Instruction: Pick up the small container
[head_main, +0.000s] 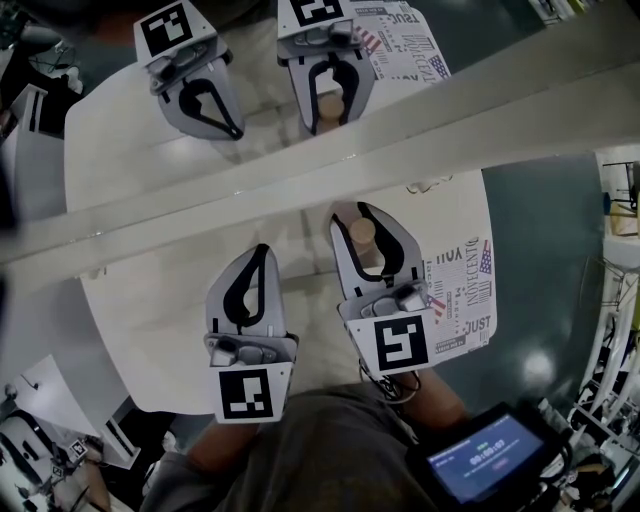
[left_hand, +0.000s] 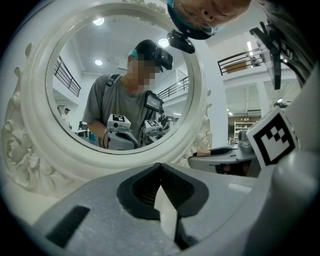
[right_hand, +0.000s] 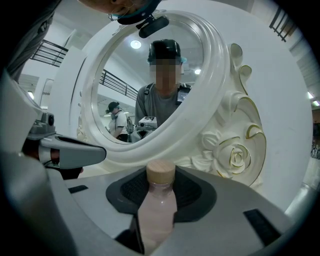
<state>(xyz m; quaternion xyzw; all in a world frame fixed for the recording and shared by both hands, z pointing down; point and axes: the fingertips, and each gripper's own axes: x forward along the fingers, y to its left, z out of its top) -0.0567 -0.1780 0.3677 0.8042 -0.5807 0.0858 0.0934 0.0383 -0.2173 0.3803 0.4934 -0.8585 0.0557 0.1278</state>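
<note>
Right gripper view: small bottle (right_hand: 157, 212) upright between the jaws of the right gripper (head_main: 360, 212), close before a white mirror (right_hand: 220, 100).
Right gripper: clamped on the bottle's body, pads on both sides.
Left gripper (head_main: 262, 252): closed on nothing, over the table (head_main: 150, 300).
Risk: likely slip or tilt of the smooth, narrow bottle on lifting; possible knock against the mirror frame, so near ahead.
Writing: "INNOCENT" and "JUST" on the printed sheet (head_main: 468, 300) beside the right gripper; rest too small to read.

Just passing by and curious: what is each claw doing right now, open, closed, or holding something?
Left claw: closed, nothing in it.
Right claw: closed on the small container.
</note>
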